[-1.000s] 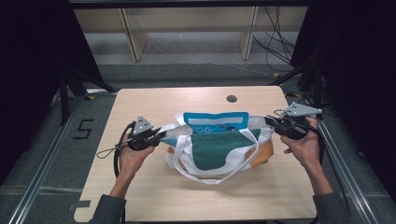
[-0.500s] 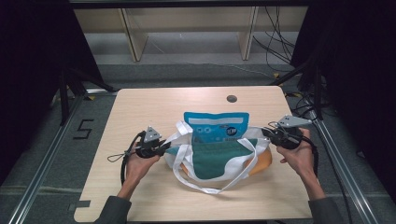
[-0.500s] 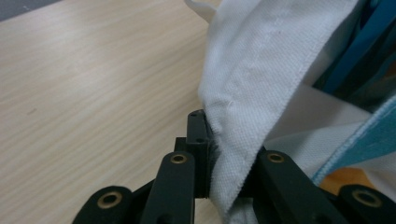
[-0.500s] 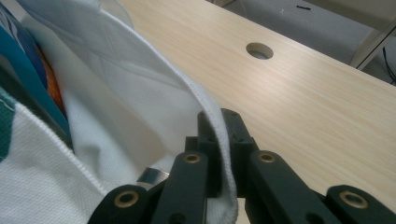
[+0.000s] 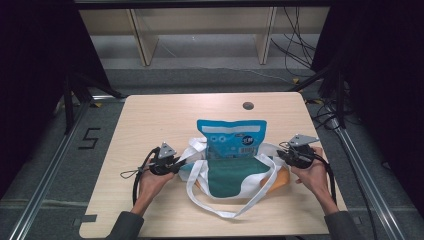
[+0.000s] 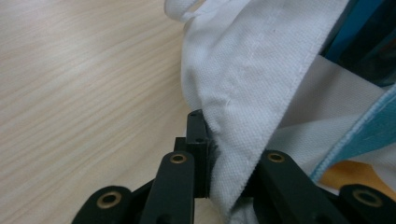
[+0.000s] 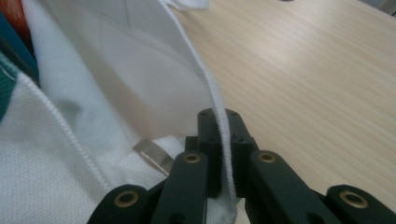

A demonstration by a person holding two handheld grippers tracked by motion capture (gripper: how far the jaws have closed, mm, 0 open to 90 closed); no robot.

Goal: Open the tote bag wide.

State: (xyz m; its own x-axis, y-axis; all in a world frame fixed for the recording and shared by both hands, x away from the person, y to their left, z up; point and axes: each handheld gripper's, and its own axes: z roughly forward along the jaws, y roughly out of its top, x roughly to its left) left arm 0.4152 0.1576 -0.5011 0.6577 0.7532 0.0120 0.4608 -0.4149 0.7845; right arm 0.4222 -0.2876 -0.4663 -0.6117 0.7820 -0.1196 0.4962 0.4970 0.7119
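nearest, on the table (image 5: 150, 120), lay a bag (image 5: 230, 180) of soft white cloth with a loose strap (image 5: 215, 212), near the front edge, between the hands. pinched at its left rim by the left gripper (image 5: 172, 162), jaws pressed on the hem, and at its right rim by the right gripper (image 5: 285, 156), jaws clamped on the stitched edge. farther back stood a blue pouch (image 5: 231, 137), rising from the mouth; judged light, limp and floppy, best taken by hems.

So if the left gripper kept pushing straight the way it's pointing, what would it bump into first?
The left gripper is already shut on the white bag's edge, so it would push into that cloth first. Beyond that, probably the blue pouch, though depth is hard to judge.
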